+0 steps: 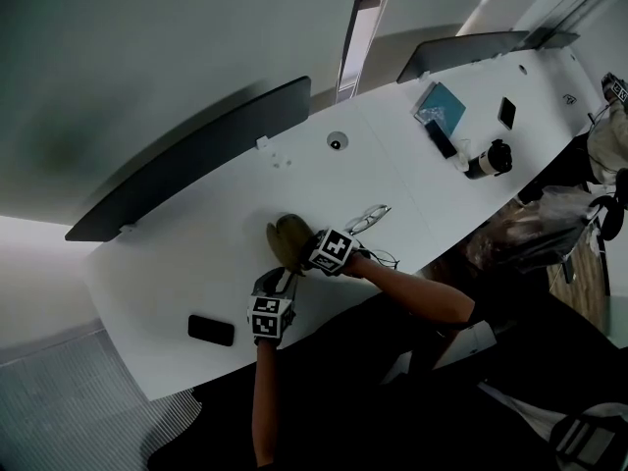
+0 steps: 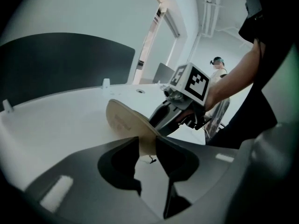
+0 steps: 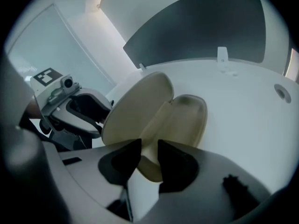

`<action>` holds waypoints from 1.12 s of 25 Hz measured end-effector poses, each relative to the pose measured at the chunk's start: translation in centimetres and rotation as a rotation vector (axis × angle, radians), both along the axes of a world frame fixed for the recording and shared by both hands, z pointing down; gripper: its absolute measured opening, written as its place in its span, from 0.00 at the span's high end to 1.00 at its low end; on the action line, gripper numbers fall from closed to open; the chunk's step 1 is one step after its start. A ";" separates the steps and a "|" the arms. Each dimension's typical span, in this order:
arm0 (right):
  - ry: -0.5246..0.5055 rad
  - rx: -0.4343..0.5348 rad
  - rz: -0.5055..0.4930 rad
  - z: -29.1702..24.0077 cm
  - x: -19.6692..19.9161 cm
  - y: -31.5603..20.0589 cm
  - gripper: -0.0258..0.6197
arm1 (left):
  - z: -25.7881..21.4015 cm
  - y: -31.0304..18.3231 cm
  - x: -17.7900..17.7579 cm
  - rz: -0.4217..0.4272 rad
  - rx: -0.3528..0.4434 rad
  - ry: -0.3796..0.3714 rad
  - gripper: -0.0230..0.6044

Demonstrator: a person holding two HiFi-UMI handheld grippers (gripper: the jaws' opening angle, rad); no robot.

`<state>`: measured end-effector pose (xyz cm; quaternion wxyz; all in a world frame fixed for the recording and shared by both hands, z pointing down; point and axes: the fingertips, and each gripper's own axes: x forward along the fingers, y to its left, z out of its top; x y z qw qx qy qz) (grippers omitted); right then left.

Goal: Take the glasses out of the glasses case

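The tan glasses case lies open on the white table, and its two shells show nothing inside. The glasses lie on the table just right of it, apart from the case. My left gripper comes at the case from the near side. In the left gripper view the near shell's edge fills the gap between its jaws. My right gripper comes from the right, its jaws shut on the case's near rim. Each gripper shows in the other's view.
A black phone lies at the near left of the table. A dark divider panel runs along the far edge, with a round cable port in front of it. Far right are a teal booklet, another phone and a bottle.
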<state>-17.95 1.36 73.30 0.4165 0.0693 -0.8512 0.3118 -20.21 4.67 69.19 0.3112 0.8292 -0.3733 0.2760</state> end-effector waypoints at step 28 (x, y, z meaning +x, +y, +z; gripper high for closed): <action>-0.368 -0.058 0.335 -7.8 12.9 -0.8 0.95 | -4.1 1.1 2.1 -0.180 0.195 -0.130 0.92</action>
